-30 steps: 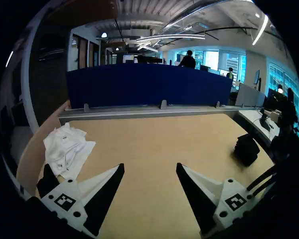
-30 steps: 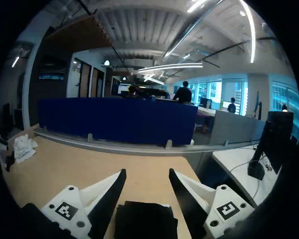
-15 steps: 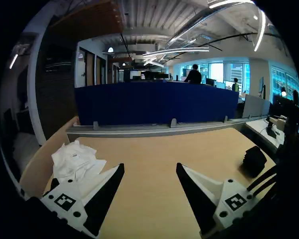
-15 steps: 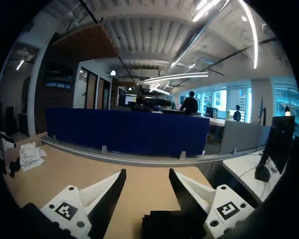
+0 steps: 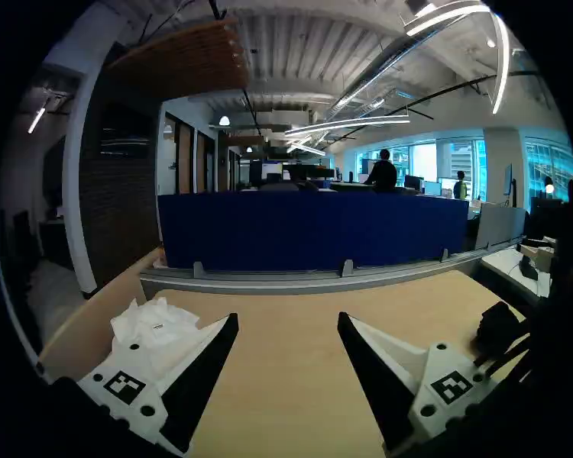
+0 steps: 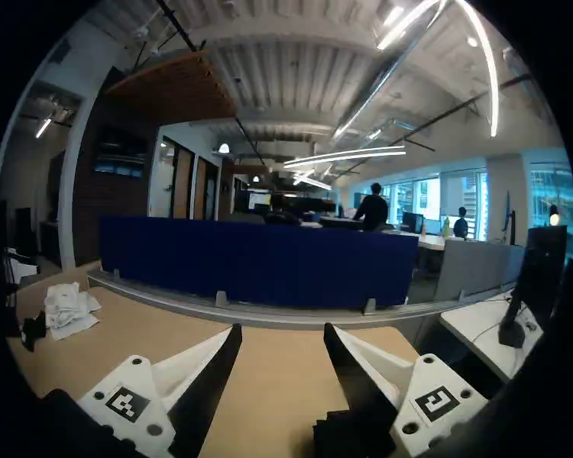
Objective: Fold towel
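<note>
The white towel is soft, crumpled cloth; the table is smooth, matt wood.

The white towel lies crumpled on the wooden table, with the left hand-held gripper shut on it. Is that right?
Not quite. The left hand-held gripper is open, with nothing between its fingers, as the left gripper view shows. The white towel does lie crumpled on the wooden table.
</note>
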